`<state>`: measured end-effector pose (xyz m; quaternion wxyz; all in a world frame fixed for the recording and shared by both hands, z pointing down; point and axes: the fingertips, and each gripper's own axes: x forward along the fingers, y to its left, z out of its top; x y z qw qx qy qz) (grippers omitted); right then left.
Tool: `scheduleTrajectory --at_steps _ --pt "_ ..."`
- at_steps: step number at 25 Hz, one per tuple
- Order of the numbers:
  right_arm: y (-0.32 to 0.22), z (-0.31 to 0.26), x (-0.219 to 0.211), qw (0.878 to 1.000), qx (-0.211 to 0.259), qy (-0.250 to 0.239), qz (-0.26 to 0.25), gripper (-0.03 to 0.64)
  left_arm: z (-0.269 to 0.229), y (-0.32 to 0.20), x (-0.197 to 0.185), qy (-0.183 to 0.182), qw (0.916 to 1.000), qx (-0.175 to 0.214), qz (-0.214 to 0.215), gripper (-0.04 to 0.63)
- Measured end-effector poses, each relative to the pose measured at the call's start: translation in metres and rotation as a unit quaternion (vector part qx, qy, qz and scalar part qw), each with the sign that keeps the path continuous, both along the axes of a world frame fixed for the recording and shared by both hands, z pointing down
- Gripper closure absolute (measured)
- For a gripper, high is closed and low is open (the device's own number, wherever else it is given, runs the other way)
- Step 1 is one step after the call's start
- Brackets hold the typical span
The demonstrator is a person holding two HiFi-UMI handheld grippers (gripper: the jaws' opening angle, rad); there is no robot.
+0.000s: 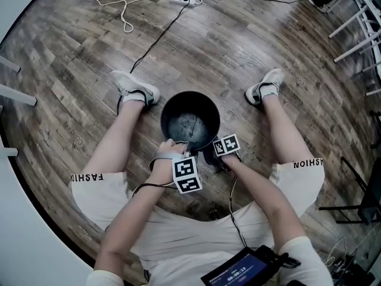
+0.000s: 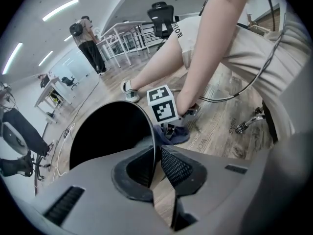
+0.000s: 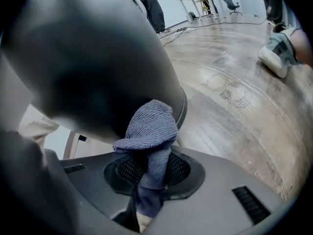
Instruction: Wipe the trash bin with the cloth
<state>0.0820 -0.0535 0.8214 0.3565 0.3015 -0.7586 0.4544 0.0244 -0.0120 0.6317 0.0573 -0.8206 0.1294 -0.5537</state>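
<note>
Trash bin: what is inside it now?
The trash bin shows only a dark bottom with pale smudges; nothing loose visible. Its near inner wall is hidden behind the rim.

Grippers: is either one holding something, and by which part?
The left gripper pinches the trash bin by its rim. The right gripper clamps the cloth by a bunched end, the rest sticking out past the jaws.

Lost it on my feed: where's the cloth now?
In the right gripper view, the blue-grey cloth is pinched in the right gripper, bunched against the outer wall of the trash bin, on the person's right.
</note>
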Motion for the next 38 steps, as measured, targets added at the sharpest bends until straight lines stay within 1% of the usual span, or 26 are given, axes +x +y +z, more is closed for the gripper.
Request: scheduleTrajectory --at_steps 2,5,7,9,11,13,14,16,19,22,23,24,27,29,34,38 --pt "0.0 0.015 0.002 1.0 -0.004 0.019 0.001 0.529 0.001 -0.001 0.005 0.002 0.9999 -0.001 -0.012 0.54" --pt "-0.001 0.018 0.004 1.0 -0.013 0.019 0.015 0.529 0.001 -0.003 0.007 0.002 0.9998 0.003 -0.021 0.54" --pt "0.003 0.012 0.007 0.999 -0.02 0.02 0.017 0.529 0.0 -0.002 0.007 0.004 0.9999 0.012 -0.011 0.54" --pt "0.009 -0.001 0.011 0.999 -0.023 0.018 0.013 0.529 -0.003 -0.001 0.005 0.005 0.9995 0.03 0.009 0.535" --pt "0.019 -0.021 0.015 1.0 -0.024 0.011 0.003 0.529 -0.012 -0.001 0.002 0.013 0.9988 0.042 0.02 0.52" --pt "0.029 -0.048 0.019 1.0 -0.022 0.008 -0.012 0.529 -0.021 -0.001 -0.005 0.02 0.9986 0.041 0.027 0.482" --pt "0.034 -0.064 0.02 1.0 -0.018 0.006 -0.019 0.529 -0.022 -0.001 -0.01 0.019 0.9986 0.039 0.031 0.46" --pt "0.04 -0.099 0.018 1.0 -0.005 -0.006 -0.028 0.529 -0.02 -0.003 -0.024 0.008 0.9985 0.036 0.041 0.44" --pt "0.044 -0.152 0.006 0.998 0.017 -0.047 -0.032 0.529 -0.009 -0.006 -0.042 -0.01 0.998 0.032 0.054 0.437" --pt "0.046 -0.194 -0.005 0.995 0.034 -0.087 -0.025 0.529 0.003 -0.003 -0.047 -0.023 0.9973 0.026 0.064 0.437" --pt "0.045 -0.202 -0.008 0.995 0.039 -0.092 -0.024 0.529 0.006 -0.003 -0.047 -0.029 0.9969 0.03 0.067 0.446" --pt "0.043 -0.207 -0.011 0.994 0.044 -0.095 -0.023 0.529 0.007 -0.003 -0.047 -0.034 0.9964 0.037 0.068 0.468" --pt "0.034 -0.207 -0.019 0.994 0.049 -0.097 -0.021 0.529 0.007 -0.003 -0.044 -0.039 0.9955 0.044 0.074 0.487" --pt "0.029 -0.197 -0.021 0.995 0.045 -0.089 -0.022 0.529 0.007 0.001 -0.039 -0.042 0.9943 0.05 0.084 0.494" --pt "0.023 -0.164 -0.015 0.997 0.027 -0.067 -0.013 0.529 0.005 0.005 -0.026 -0.048 0.9895 0.072 0.116 0.514" --pt "0.017 -0.128 -0.01 0.999 0.017 -0.05 -0.007 0.529 0.007 0.008 -0.018 -0.049 0.9891 0.073 0.118 0.518"
